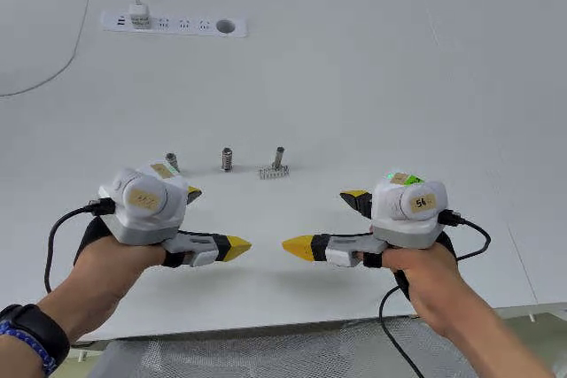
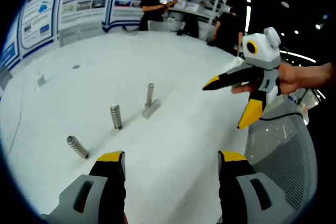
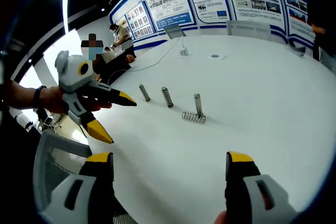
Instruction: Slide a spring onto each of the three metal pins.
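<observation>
**Last spring before pick-up.** A row of three pins is shown at mid-frame on the white counter (image 1: 372,86). The left spring-sleeved metal pin (image 1: 171,161) and the middle spring-sleeved metal pin (image 1: 227,159) are judged finished. The bare grey metal pin (image 1: 279,157) at the right is accompanied by the loose steel coil spring (image 1: 274,172), laid on its side at the pin's foot. The left gripper (image 1: 217,219) and right gripper (image 1: 326,219) are held lower in the frame, jaws apart and empty. The spring is best pinched near one end, stood upright, centred over the pin tip and lowered without tilt.
</observation>
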`<state>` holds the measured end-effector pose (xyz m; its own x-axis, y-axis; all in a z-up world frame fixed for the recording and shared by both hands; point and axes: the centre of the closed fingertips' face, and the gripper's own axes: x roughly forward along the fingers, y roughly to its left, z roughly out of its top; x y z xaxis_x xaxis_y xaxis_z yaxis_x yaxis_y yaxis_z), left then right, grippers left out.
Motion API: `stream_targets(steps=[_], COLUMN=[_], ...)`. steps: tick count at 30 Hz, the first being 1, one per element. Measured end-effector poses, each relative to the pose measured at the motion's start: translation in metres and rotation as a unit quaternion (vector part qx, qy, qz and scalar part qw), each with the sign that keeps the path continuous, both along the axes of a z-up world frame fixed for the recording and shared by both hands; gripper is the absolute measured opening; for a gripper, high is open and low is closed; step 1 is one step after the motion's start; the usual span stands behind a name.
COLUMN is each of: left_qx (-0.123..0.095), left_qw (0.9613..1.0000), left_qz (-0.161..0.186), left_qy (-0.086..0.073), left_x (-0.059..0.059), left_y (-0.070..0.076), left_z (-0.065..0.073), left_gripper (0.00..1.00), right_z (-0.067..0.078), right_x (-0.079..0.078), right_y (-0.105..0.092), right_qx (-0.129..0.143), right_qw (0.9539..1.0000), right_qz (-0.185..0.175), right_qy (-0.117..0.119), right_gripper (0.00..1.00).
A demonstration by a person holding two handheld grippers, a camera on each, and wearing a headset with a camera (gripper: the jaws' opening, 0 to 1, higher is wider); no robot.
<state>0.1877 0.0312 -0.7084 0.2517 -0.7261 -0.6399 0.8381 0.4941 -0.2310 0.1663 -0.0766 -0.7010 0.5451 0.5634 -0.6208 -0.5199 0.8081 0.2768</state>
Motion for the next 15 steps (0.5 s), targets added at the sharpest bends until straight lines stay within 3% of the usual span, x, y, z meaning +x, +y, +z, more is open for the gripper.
stream_targets(steps=[15], left_qx=[0.004], left_qw=[0.9995], left_qz=[-0.028], left_qy=[-0.013], left_x=[0.013], left_y=[-0.044], left_z=[-0.005], left_gripper=[0.72], right_z=[0.001], right_x=[-0.007], right_y=[0.001], right_qx=[0.001], right_qw=[0.9998], right_qz=[0.022], right_qy=[0.002], right_gripper=[0.9])
